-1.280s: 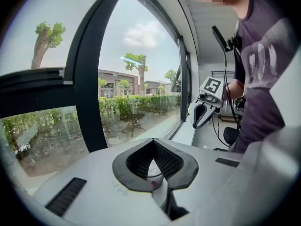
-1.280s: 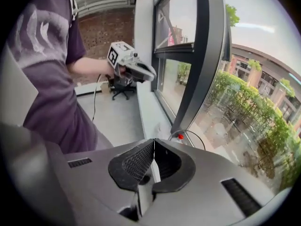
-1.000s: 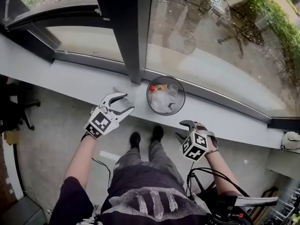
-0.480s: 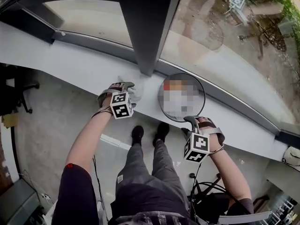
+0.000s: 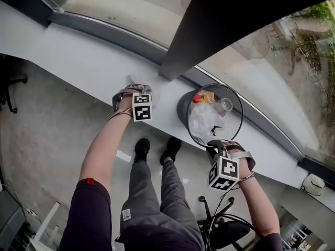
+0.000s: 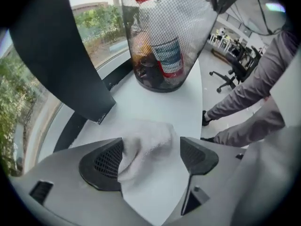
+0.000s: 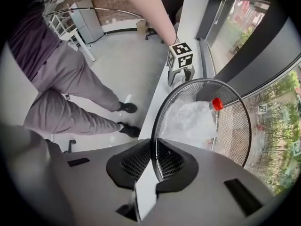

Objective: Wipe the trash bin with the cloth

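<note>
A black wire-mesh trash bin (image 5: 183,110) stands on the white window sill (image 5: 78,51), holding a clear bag and a red-capped bottle. My right gripper (image 5: 216,146) points straight down at the bin's near edge. Its jaws have just been closing and are shut on the bin's rim (image 7: 170,93). A crumpled white cloth (image 6: 146,142) lies on the sill left of the bin (image 6: 188,27). My left gripper (image 6: 150,159) has just opened wide and straddles the cloth, which touches one pad only. In the head view the left gripper (image 5: 135,91) hides most of the cloth.
A dark window post (image 5: 209,30) rises from the sill just behind the cloth and bin. The sill's front edge drops to the grey floor (image 5: 47,129), where the person's feet stand. A chair base (image 5: 220,218) is near the right leg. A white shelf (image 7: 75,20) stands further back.
The left gripper dropped steeply onto the sill and now straddles the cloth. The right gripper sank onto the bin's near rim and closed on it.
</note>
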{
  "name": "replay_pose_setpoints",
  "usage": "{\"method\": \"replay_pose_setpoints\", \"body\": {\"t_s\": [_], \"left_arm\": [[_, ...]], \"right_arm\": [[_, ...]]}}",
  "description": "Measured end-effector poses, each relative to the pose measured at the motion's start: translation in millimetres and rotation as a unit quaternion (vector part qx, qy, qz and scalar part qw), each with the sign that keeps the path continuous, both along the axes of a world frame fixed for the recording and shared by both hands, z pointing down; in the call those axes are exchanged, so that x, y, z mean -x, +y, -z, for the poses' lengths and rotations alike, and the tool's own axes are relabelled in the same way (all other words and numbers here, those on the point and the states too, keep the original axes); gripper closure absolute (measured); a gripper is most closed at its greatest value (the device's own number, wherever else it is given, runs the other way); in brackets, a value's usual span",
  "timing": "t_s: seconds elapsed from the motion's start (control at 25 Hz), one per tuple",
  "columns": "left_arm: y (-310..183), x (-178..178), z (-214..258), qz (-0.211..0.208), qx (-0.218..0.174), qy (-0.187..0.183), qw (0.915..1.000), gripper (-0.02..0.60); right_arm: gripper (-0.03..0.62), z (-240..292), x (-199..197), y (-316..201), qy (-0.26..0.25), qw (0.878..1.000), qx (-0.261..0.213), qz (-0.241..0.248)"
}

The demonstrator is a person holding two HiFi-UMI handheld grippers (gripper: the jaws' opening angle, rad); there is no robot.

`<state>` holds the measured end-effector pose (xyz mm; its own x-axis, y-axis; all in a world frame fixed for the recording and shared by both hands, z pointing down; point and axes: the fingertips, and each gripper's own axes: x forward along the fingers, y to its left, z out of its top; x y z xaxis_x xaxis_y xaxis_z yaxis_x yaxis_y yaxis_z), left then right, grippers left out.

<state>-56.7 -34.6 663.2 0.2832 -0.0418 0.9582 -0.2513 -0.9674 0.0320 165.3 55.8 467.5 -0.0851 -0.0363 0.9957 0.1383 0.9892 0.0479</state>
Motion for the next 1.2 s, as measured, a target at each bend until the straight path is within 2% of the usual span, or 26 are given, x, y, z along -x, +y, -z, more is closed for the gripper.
{"method": "replay_pose_setpoints", "body": {"t_s": [0.16,0.32,0.4,0.44,0.48,0.52,0.64,0.72,0.8,0.88,0.92,0.96,1.0,1.08,1.2], "left_arm": [[-8.3,1.7,-6.3,0.078,-0.008,0.063,0.9950,0.347],[-8.3,3.0,-13.8,0.127,0.001,0.085,0.9883,0.475],[-9.5,5.4,-13.9,0.174,0.016,0.112,0.9783,0.511],[-12.6,6.8,-9.9,0.206,0.021,0.137,0.9686,0.512],[-17.3,7.6,-1.9,0.242,0.024,0.171,0.9547,0.512],[-23.6,7.8,10.6,0.278,0.023,0.214,0.9361,0.514],[-48.2,4.7,68.9,0.362,0.000,0.349,0.8645,0.515],[-57.0,0.1,110.5,0.385,-0.025,0.416,0.8234,0.515],[-58.3,-7.4,147.3,0.390,-0.040,0.468,0.7919,0.515],[-56.5,-19.9,176.8,0.384,-0.045,0.510,0.7686,0.515],[-53.9,-28.8,187.7,0.375,-0.045,0.525,0.7629,0.515],[-50.3,-39.3,195.6,0.361,-0.044,0.535,0.7624,0.515],[-46.0,-50.5,200.8,0.343,-0.043,0.541,0.7667,0.515],[-36.5,-68.8,205.2,0.307,-0.040,0.541,0.7821,0.515],[-25.6,-83.3,204.1,0.271,-0.041,0.524,0.8066,0.515]], "right_arm": [[0.551,5.2,6.9,-1.4,-0.016,0.999,0.018,-0.021],[0.551,13.1,20.2,4.2,-0.038,0.996,0.047,-0.069],[0.551,15.5,29.2,9.5,-0.053,0.992,0.062,-0.096],[0.551,14.8,32.6,12.8,-0.059,0.991,0.068,-0.104],[0.551,13.3,34.9,16.4,-0.063,0.989,0.074,-0.107],[0.549,11.9,36.7,19.2,-0.067,0.989,0.078,-0.109],[0.548,13.3,40.0,16.9,-0.086,0.987,0.080,-0.107],[0.548,15.1,44.2,16.2,-0.106,0.985,0.083,-0.111],[0.548,15.9,45.7,17.8,-0.113,0.984,0.083,-0.111],[0.548,18.4,44.7,18.6,-0.118,0.984,0.081,-0.105],[0.548,21.6,45.0,19.4,-0.126,0.984,0.081,-0.099],[0.548,26.6,45.6,20.1,-0.139,0.983,0.080,-0.094],[0.548,32.8,46.0,20.5,-0.152,0.981,0.080,-0.092],[0.546,41.4,42.2,21.5,-0.159,0.979,0.086,-0.096],[0.522,27.4,22.0,22.9,-0.098,0.991,0.068,-0.066]]}}
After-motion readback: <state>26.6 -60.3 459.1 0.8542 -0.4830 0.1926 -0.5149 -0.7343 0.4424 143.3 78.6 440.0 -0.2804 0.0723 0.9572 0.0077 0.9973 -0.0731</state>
